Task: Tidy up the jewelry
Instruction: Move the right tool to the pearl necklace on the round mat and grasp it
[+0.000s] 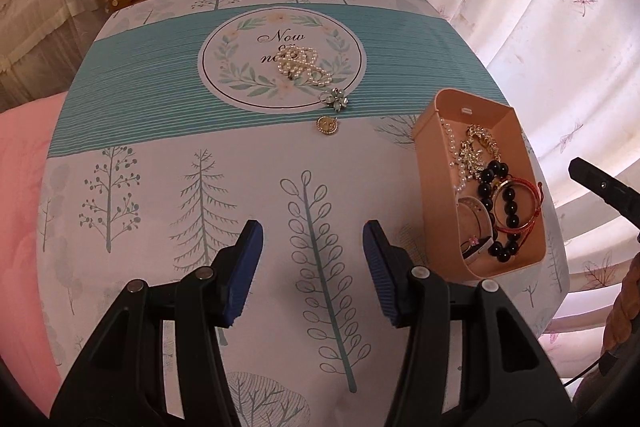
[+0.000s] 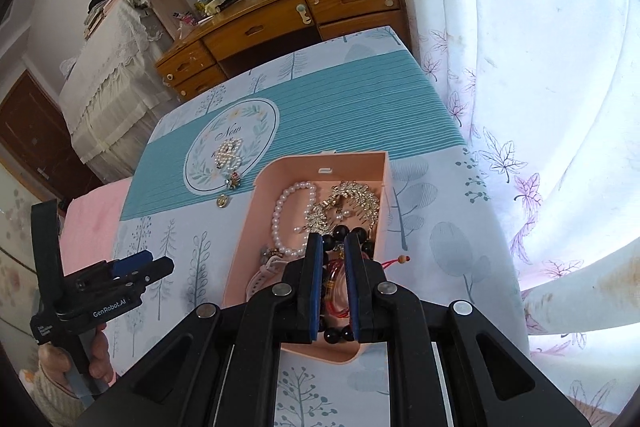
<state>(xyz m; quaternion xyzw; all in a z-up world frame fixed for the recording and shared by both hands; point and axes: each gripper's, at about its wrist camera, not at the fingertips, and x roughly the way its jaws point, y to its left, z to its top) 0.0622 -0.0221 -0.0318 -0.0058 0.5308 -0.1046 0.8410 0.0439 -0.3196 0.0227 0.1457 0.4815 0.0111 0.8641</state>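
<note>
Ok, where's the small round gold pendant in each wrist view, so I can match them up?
Left wrist view: the gold pendant lies on the tablecloth above centre, just below the flower brooch.
Right wrist view: the pendant lies left of centre, just left of the pink box.
Shared landmark: the pearl pile on the round "Now" print.

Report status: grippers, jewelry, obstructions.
Left gripper open, empty. Right gripper shut above pink box. Pearl necklace, brooch, pendant still out. Nothing blocking.
</note>
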